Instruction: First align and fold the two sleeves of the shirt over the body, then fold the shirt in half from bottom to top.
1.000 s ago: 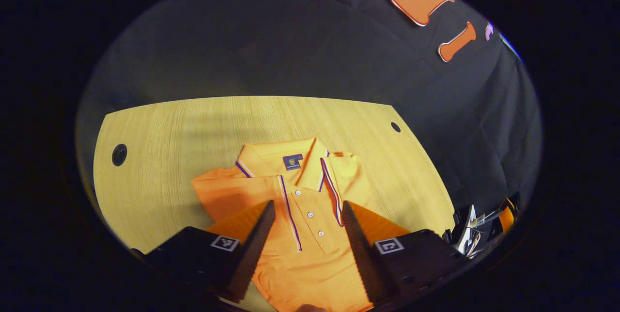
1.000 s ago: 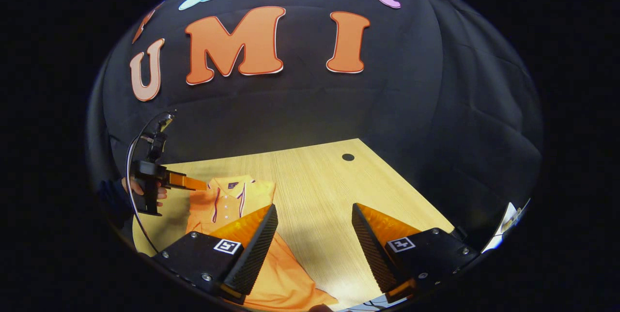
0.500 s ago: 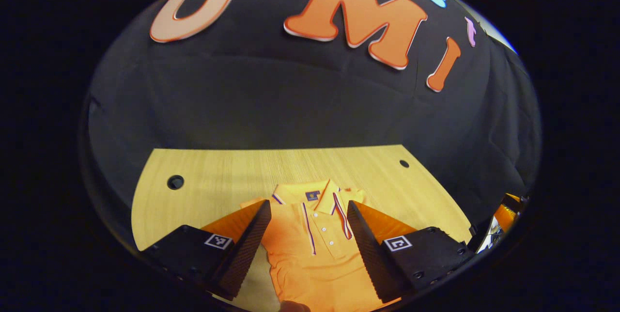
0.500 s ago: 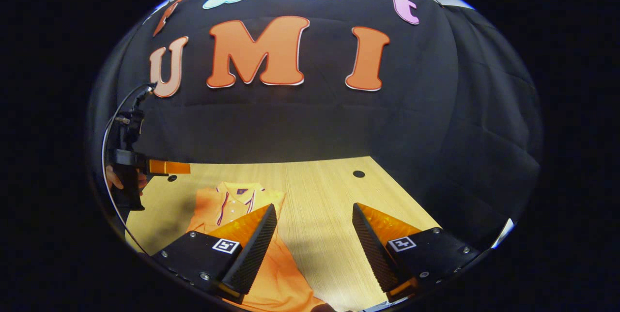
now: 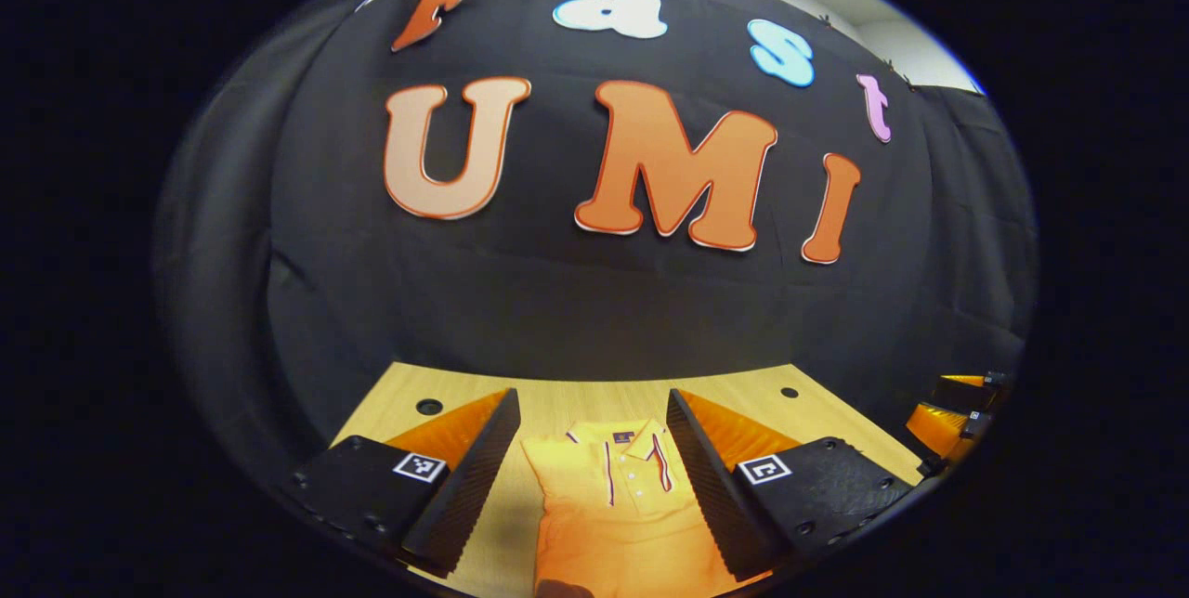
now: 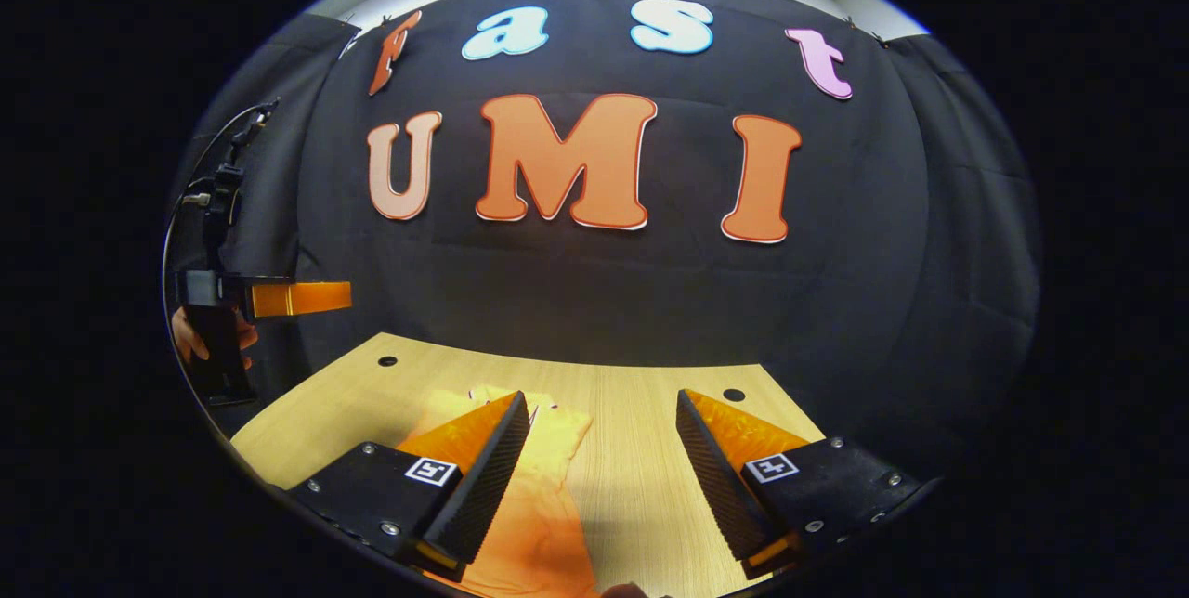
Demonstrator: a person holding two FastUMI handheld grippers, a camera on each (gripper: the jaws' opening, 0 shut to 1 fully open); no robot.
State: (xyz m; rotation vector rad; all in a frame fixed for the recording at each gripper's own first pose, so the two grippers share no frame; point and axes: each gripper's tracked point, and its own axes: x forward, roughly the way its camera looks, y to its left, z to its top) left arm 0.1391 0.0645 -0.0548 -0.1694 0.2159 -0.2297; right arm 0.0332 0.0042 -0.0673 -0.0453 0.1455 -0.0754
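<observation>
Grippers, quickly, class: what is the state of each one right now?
Left gripper: open, holding nothing, above the shirt.
Right gripper: open, holding nothing.

Wooden table — round holes.

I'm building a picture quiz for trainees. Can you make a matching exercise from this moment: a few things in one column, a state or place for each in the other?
Things:
1. shirt
2. left gripper
3. right gripper
4. table

States or places:
A. bears round holes near its far edge
B. open, over bare wood beside the shirt
C. lies flat, collar toward the wall
D. open, shirt collar seen between its fingers

Pairs: 1-C, 2-D, 3-B, 4-A
</observation>
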